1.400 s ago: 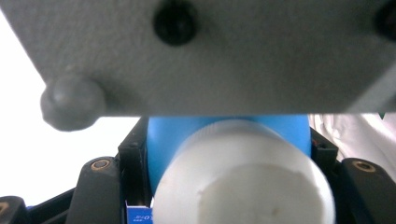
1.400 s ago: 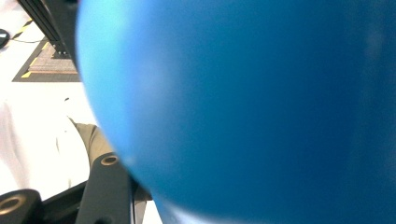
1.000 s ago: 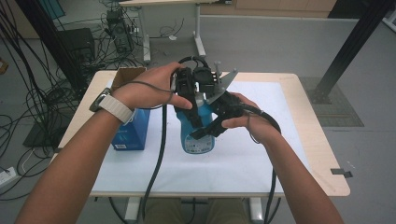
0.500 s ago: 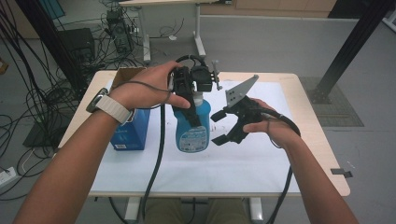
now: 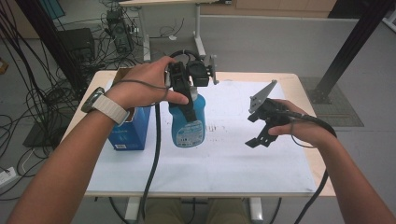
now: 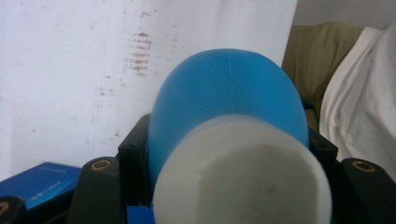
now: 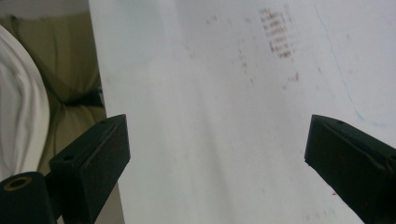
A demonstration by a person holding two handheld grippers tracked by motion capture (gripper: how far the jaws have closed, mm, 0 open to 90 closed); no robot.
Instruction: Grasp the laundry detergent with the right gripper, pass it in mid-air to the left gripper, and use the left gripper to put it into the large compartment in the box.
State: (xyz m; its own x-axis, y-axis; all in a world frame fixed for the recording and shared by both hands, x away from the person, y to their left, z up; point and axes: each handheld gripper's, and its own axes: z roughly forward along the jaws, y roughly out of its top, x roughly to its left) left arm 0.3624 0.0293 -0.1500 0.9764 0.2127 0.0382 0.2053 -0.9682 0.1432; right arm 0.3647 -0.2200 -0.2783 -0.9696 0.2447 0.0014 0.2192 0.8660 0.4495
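Left gripper (image 5: 187, 93) clamped on the blue bottle (image 5: 187, 122) near the desk's (image 5: 243, 77) far-left part — blue box (image 5: 128, 128) just beside it. Right gripper (image 5: 261, 126) jaws spread wide, empty, toward the right edge

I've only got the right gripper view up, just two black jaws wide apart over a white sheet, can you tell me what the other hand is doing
Observer: The left tool is shut on the upper part of a blue bottle that stands upright on the white sheet.
Operator: What does that tool's own camera show?
Observer: The bottle's white cap sits between its jaws, the blue body beyond it.
Operator: Anything else near the bottle?
Observer: A blue box stands just to its left in the high view, near the table's left edge.
Operator: And where's my tool relative to it?
Observer: The right tool is open, to the right of the bottle and clear of it.
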